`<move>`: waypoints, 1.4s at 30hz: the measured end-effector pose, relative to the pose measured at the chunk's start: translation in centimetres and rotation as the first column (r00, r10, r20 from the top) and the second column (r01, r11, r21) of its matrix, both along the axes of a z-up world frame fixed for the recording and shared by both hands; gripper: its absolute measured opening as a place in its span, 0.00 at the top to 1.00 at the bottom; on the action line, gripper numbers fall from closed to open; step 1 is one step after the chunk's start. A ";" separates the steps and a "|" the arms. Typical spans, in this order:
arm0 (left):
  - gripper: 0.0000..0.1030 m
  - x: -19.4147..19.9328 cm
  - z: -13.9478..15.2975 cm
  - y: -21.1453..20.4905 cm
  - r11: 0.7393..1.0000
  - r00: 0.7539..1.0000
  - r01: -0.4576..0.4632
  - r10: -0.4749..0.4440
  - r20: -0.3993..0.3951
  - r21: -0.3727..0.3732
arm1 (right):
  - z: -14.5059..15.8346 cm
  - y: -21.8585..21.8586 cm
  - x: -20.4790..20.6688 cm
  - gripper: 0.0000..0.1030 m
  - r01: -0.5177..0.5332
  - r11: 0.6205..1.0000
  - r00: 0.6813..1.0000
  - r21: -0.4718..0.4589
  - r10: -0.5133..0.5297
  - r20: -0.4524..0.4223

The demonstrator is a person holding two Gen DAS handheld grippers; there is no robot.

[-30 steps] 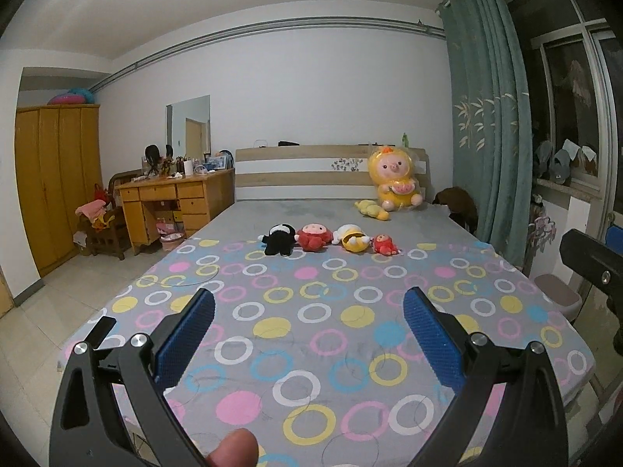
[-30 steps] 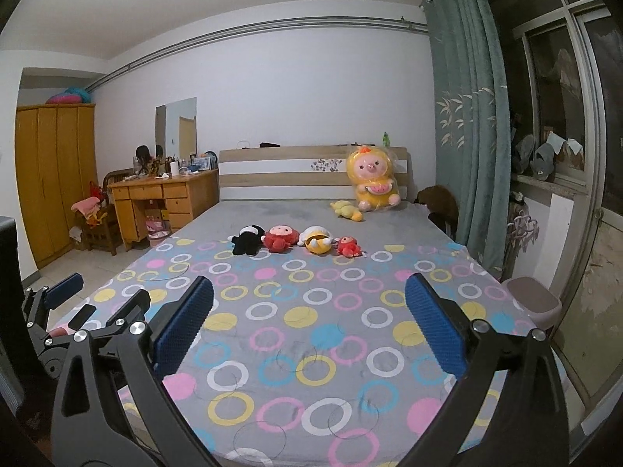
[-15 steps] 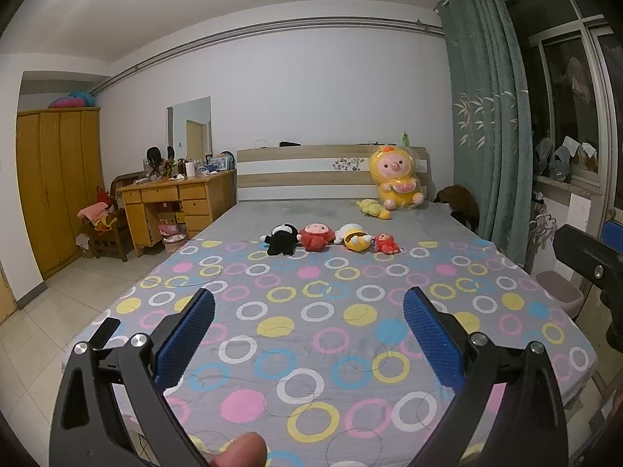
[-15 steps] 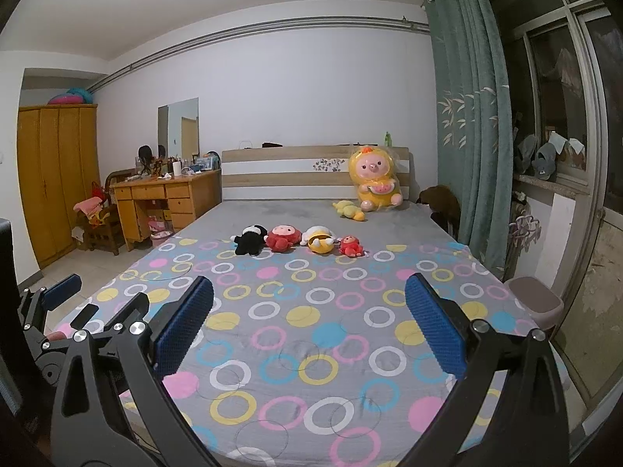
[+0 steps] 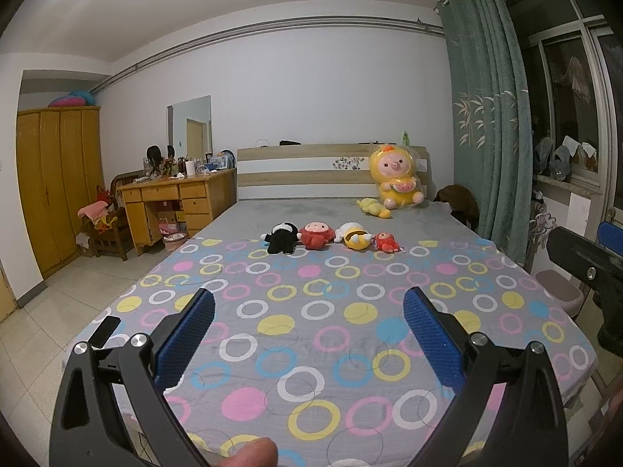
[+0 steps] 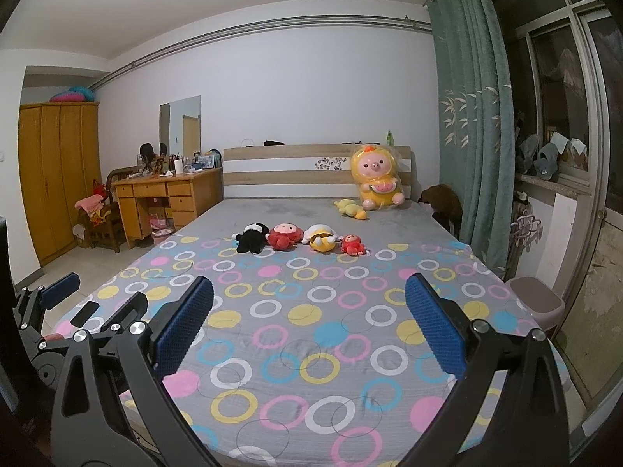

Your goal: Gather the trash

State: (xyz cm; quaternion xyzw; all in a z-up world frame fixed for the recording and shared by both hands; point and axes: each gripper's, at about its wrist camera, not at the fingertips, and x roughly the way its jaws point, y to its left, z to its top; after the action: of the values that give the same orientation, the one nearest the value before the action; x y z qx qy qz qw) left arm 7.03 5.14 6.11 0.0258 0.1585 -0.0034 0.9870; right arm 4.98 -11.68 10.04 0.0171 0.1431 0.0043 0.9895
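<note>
Your left tool [image 5: 307, 311] hangs over the near end of the bed [image 5: 338, 334], its blue-padded fingers [image 5: 187, 334] spread wide apart with nothing between them. Your right tool [image 6: 309, 311] hangs beside it in the same posture, fingers [image 6: 434, 327] wide apart and empty above the ring-patterned bedcover [image 6: 311, 330]. From the right wrist view, part of the left tool shows at the near left edge; from the left wrist view, a dark piece of the right tool shows at the right edge.

No piece of trash can be made out on the bed in either view. A small pink-lined bin [image 5: 176, 241] stands on the floor at the far left, beside the bed and below the wooden counter [image 5: 177, 198], which carries bottles and small clutter. Whether the bin holds anything you cannot tell from here.

Four small plush toys [image 5: 331, 236] lie in a row across the middle of the bed, black at the left, then red, yellow and a smaller red. A large yellow pig plush [image 5: 395, 177] sits against the headboard [image 5: 303, 171] at the far right, with a small yellow toy [image 5: 373, 208] just in front of it. A wardrobe [image 5: 54, 186] stands at far left, a green curtain [image 5: 490, 116] at right, and a lidded stool [image 6: 535, 303] beside the bed's right edge.
</note>
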 end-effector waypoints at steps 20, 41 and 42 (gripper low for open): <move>0.08 -0.7 -0.6 0.0 1.000 1.000 0.004 -0.004 -0.008 -0.003 | -0.6 0.1 0.1 0.07 -0.009 1.000 1.000 0.006 0.009 -0.005; 0.08 -1.0 -0.5 -0.8 1.000 1.000 0.003 -0.003 -0.012 0.002 | -1.3 -0.5 -0.3 0.07 -0.001 1.000 1.000 0.015 0.001 -0.013; 0.08 -1.0 -0.5 -0.8 1.000 1.000 0.003 -0.003 -0.013 0.002 | -1.3 -0.5 -0.2 0.07 -0.002 1.000 1.000 0.015 0.002 -0.015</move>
State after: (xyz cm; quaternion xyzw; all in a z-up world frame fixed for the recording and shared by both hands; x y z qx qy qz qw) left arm 6.00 4.32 5.60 0.0270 0.1647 -0.0051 0.9860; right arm 4.75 -12.21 8.72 0.0245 0.1504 0.0061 0.9883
